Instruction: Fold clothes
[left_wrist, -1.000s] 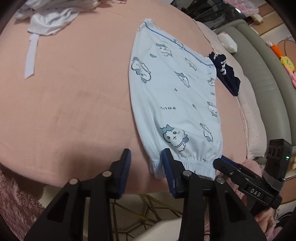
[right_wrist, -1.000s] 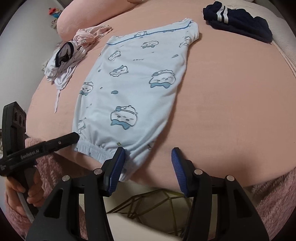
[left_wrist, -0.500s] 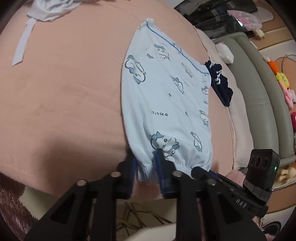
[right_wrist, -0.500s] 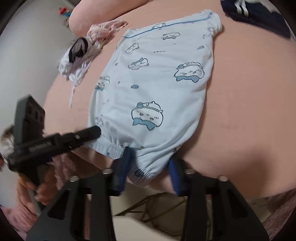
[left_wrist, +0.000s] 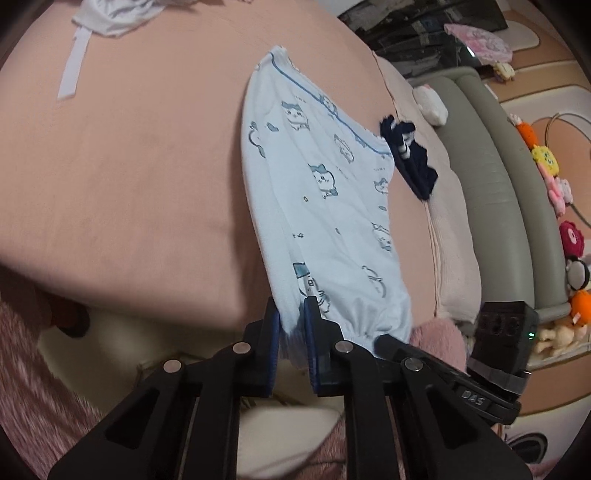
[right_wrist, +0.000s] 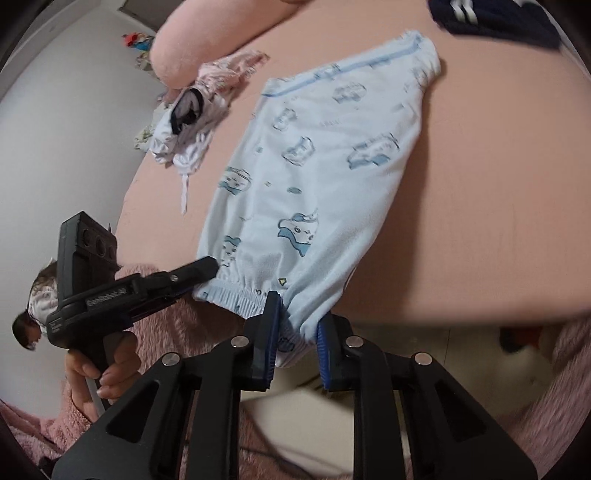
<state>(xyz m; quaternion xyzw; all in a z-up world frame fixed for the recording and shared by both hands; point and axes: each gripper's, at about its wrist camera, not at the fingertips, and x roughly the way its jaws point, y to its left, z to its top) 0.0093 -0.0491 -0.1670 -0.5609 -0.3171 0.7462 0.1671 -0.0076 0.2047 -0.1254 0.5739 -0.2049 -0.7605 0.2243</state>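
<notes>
Since a second earlier we had closed our left gripper (left_wrist: 291, 325) and right gripper (right_wrist: 297, 332) onto the near elastic hem of the pale blue shorts (right_wrist: 317, 184), lifting it off the pink bed (left_wrist: 129, 166), beyond which lay dark clothes (left_wrist: 413, 158).

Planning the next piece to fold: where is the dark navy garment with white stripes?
The dark navy garment with white stripes lies on the pink bed, just past the far right corner of the light blue printed garment.
</notes>
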